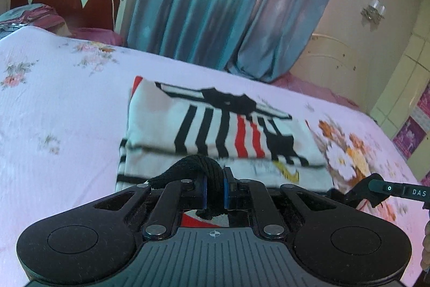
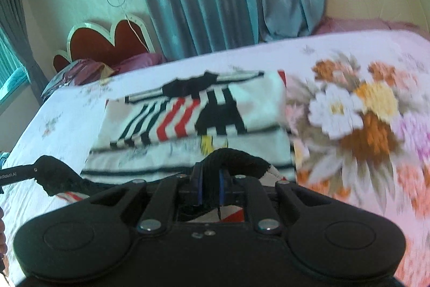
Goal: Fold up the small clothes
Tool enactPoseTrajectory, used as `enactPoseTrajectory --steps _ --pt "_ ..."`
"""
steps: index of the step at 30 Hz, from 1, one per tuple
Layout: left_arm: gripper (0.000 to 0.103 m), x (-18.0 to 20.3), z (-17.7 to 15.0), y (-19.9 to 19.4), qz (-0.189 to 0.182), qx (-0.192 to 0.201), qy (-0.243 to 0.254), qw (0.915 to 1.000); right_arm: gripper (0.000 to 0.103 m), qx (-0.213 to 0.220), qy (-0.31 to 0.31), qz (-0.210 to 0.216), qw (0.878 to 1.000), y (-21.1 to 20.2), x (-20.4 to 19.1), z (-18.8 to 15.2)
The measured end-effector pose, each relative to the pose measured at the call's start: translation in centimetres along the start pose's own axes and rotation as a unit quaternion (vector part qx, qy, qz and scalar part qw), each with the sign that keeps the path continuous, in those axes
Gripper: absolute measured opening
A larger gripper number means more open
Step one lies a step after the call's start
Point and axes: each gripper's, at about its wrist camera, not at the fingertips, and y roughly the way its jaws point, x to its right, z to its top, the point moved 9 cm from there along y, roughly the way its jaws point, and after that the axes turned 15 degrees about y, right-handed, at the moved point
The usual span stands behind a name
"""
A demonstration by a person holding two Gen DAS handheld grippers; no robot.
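In the left wrist view, the left gripper (image 1: pixel 214 187) is clamped nearly closed on a black hem (image 1: pixel 200 166) of the garment (image 1: pixel 215 131), a white piece with black and red stripes lying partly folded on the floral bedsheet (image 1: pixel 53 98). In the right wrist view, the right gripper (image 2: pixel 209 187) likewise pinches the black hem (image 2: pixel 231 156), the garment (image 2: pixel 188 112) spread ahead on the bedsheet (image 2: pixel 349 112), with the left gripper (image 2: pixel 40 171) at the picture's left edge.
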Motion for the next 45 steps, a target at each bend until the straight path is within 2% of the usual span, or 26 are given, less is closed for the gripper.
enactPoseTrajectory --steps 13,23,30,34,37,39,40,41,43,45 --pt "0.01 -1.9 6.3 7.3 0.035 0.023 -0.018 0.999 0.01 0.028 0.0 0.005 1.0 7.2 -0.3 7.6" --pt "0.01 -3.9 9.7 15.9 0.067 -0.009 -0.012 0.9976 0.01 0.007 0.045 0.001 0.999 15.1 0.6 12.4" --pt "0.01 -5.5 9.6 21.4 0.091 -0.06 -0.021 0.9938 0.012 -0.045 0.102 -0.013 0.994 21.1 2.6 12.9" --pt "0.01 -6.2 9.7 23.4 0.103 -0.075 -0.012 0.9917 0.021 -0.052 0.098 -0.021 0.994 22.9 3.2 13.5" --pt "0.011 -6.8 9.7 23.9 0.1 -0.081 -0.021 0.9915 0.033 -0.055 0.092 -0.024 0.994 23.7 3.5 14.0" --pt "0.025 -7.3 10.0 23.4 0.096 -0.07 -0.025 0.9926 0.046 -0.045 0.085 -0.018 0.995 23.5 3.6 14.5" --pt "0.055 -7.7 10.1 23.1 0.098 -0.065 -0.024 0.9928 0.054 -0.039 0.077 -0.018 0.996 23.4 3.7 14.8" --pt "0.076 -7.9 10.1 22.7 0.103 -0.058 -0.02 0.9928 0.056 -0.035 0.069 -0.018 0.997 23.4 3.8 15.0" --pt "0.078 -8.2 10.4 22.1 0.109 -0.041 -0.001 0.9932 0.056 -0.036 0.06 -0.013 0.997 23.5 4.1 15.2" --pt "0.078 -8.1 10.2 22.4 0.097 -0.05 0.014 0.994 0.056 -0.037 0.061 -0.005 0.997 23.8 4.5 15.4"
